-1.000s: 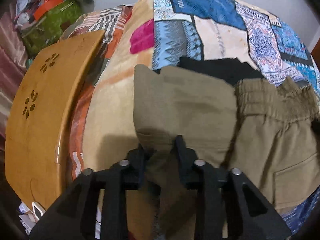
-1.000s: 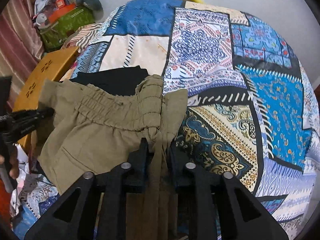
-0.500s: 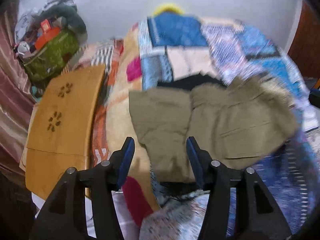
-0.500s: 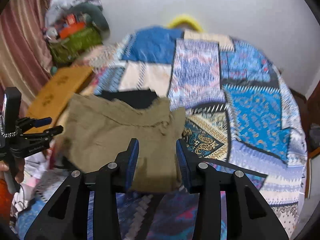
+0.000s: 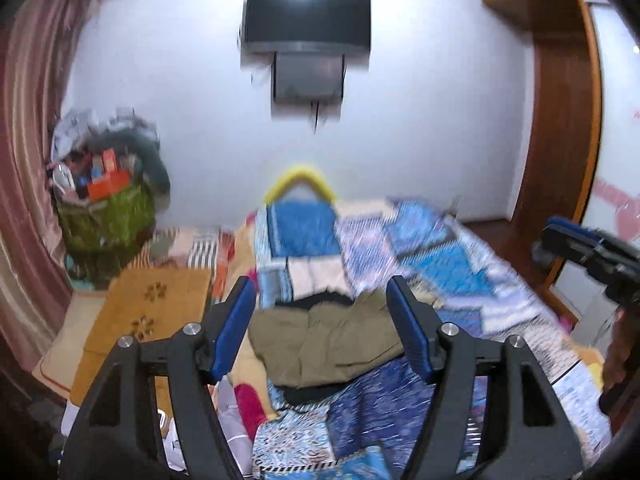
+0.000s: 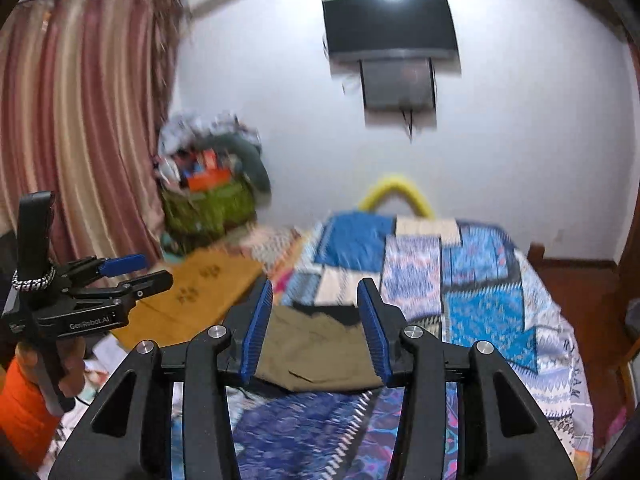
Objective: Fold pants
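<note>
Item: pants (image 5: 326,344), olive, folded into a compact bundle, lying on the bed (image 5: 460,276), at 12 o'clock from both tools.
Left hand-held gripper (image 5: 322,326): jaws opening, nothing between them.
Right hand-held gripper (image 6: 316,330): likewise opening, empty; fold judged complete.

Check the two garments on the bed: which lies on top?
The olive pants lie on top; the black garment only peeks out past their far edge and underneath.
</note>
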### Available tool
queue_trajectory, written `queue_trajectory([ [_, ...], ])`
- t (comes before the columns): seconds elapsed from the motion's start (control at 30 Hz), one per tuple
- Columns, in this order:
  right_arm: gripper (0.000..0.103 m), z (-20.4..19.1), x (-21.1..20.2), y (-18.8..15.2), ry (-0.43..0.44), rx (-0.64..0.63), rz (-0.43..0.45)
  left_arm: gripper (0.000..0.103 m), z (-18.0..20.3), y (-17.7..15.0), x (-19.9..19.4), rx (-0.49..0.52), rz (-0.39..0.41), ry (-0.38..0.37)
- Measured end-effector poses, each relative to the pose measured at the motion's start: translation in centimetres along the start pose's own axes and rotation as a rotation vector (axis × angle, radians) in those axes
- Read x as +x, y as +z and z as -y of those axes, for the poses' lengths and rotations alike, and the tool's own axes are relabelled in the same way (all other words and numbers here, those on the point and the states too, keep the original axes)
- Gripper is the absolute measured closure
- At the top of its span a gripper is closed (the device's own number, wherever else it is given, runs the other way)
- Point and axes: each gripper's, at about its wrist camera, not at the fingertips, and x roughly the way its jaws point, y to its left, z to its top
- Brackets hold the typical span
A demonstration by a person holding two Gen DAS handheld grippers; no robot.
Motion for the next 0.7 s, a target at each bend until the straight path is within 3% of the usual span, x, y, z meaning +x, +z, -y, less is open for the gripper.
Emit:
queue_trajectory([
  [0.2,0.061,-3.4,-5.9,-0.2,-0.019,-0.057,0.144,0.026,2.4,-0.4,-8.4,0.004,0.184,0.032],
  [0.33,0.035,-4.9,-8.5,-0.9,-0.064,-0.081,0.228,0.011,3.5,-1.2,-11.6,0.003,0.256,0.064],
  [0.4,0.02,-5.4,-9.0,-1.2,-0.078,-0.081,0.248,0.001,3.8,-1.5,-12.4,0.004,0.271,0.06],
  [0.47,0.016,-5.5,-9.0,-1.3,-0.094,-0.079,0.26,0.001,4.0,-1.8,-12.8,0.001,0.277,0.059],
  [0.57,0.001,-5.4,-8.8,-1.3,-0.105,-0.057,0.269,0.0,3.9,-2.1,-13.1,-0.011,0.272,0.052],
  [0.7,0.0,-5.3,-9.1,-1.3,-0.117,-0.03,0.265,0.0,4.0,-2.4,-13.3,-0.024,0.265,0.043],
])
